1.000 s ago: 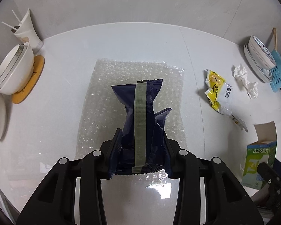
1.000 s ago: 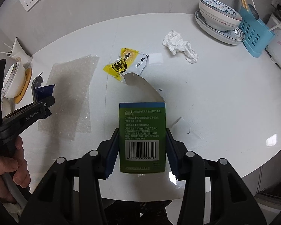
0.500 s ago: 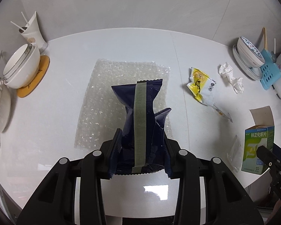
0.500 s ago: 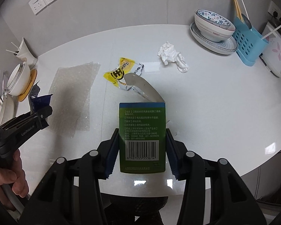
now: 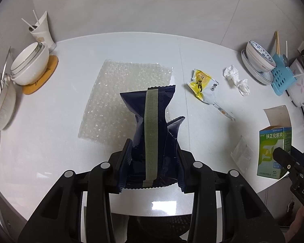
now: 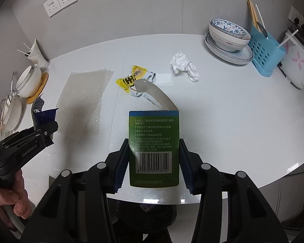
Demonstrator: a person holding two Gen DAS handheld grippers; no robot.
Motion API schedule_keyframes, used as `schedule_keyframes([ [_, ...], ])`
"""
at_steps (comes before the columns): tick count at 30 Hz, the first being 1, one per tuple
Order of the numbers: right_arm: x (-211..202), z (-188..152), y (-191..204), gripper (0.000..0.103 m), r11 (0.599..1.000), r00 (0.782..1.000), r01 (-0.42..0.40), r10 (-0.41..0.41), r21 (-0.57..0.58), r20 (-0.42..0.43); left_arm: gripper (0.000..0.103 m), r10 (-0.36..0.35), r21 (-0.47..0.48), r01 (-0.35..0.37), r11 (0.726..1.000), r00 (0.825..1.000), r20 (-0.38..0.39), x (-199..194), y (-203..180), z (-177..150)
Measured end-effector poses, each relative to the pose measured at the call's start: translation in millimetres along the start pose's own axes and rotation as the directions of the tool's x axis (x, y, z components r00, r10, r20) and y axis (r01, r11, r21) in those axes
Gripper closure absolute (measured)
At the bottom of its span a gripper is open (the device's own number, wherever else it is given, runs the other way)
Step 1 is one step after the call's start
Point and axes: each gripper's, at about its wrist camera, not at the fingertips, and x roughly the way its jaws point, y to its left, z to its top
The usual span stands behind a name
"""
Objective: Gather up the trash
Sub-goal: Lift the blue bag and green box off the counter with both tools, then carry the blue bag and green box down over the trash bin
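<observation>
Between the jaws of the left gripper [image 5: 152, 163] a dark blue snack wrapper [image 5: 152, 129] is clamped, held clear above the sheet of bubble wrap [image 5: 123, 95]. The right gripper [image 6: 154, 162] pinches a green medicine box [image 6: 154, 149] by its sides, flap open. Both loads hang over the near edge of the white table [image 6: 233, 121]; something dark, perhaps a bin, shows below, unclear. Carrying well probably means steady pressure on each item and release only once squarely above the receptacle. Loose trash on the table: one bubble wrap sheet, one yellow wrapper [image 6: 131, 80], one crumpled tissue [image 6: 184, 65], one small clear packet [image 5: 242, 154].
</observation>
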Motion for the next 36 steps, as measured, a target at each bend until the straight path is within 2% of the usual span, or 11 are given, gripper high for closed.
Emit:
schedule_keyframes([
  [21, -39, -44, -12, 0.058, 0.998, 0.998, -0.003, 0.008, -0.068, 0.067, 0.066, -0.019, -0.026, 0.020, 0.999, 1.000, 0.019, -34, -18, -62],
  [36, -45, -87, -21, 0.058, 0.996, 0.998, -0.021, 0.026, -0.081, 0.057, 0.066, -0.042, -0.020, 0.042, 0.999, 0.999, -0.002, -46, -31, -110],
])
